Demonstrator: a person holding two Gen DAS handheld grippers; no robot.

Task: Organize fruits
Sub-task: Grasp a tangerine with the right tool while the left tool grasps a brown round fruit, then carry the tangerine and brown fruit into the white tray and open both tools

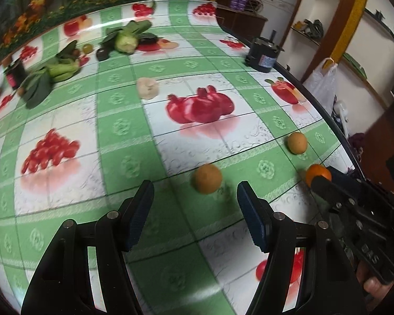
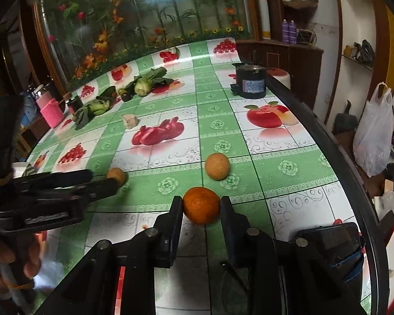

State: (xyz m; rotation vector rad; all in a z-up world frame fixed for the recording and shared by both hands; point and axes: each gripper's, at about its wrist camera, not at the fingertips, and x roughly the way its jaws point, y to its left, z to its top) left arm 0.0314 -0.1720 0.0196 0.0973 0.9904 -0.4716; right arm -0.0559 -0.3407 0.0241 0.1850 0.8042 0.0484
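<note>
- Right gripper (image 2: 201,204) fills the bottom of its own view, its two black fingers flanking a bright orange mandarin (image 2: 201,205); both pads touch the fruit's sides, so the jaws are closed on it while it sits on the tablecloth
- Fruit-printed green and white tablecloth (image 2: 289,183) covers the whole table, which ends in a dark rim at the right
- Left gripper (image 1: 195,197) stands open with nothing between its pads; a duller orange mandarin (image 1: 207,178) lies on the cloth just beyond the fingertips, closer to the right-hand finger and apart from both
- Black cylindrical device with a label (image 2: 250,84) stands near the table's far right edge
- Leafy green vegetables (image 2: 144,84) lie in two bunches at the far side, with small dark fruits beside them
- Pink container (image 2: 51,113) sits off the far left edge of the table
- Third, yellowish mandarin (image 2: 217,166) rests just beyond the held one, apart from it
- Pale, lumpy item (image 2: 130,121) lies mid-table; what it is cannot be told
</note>
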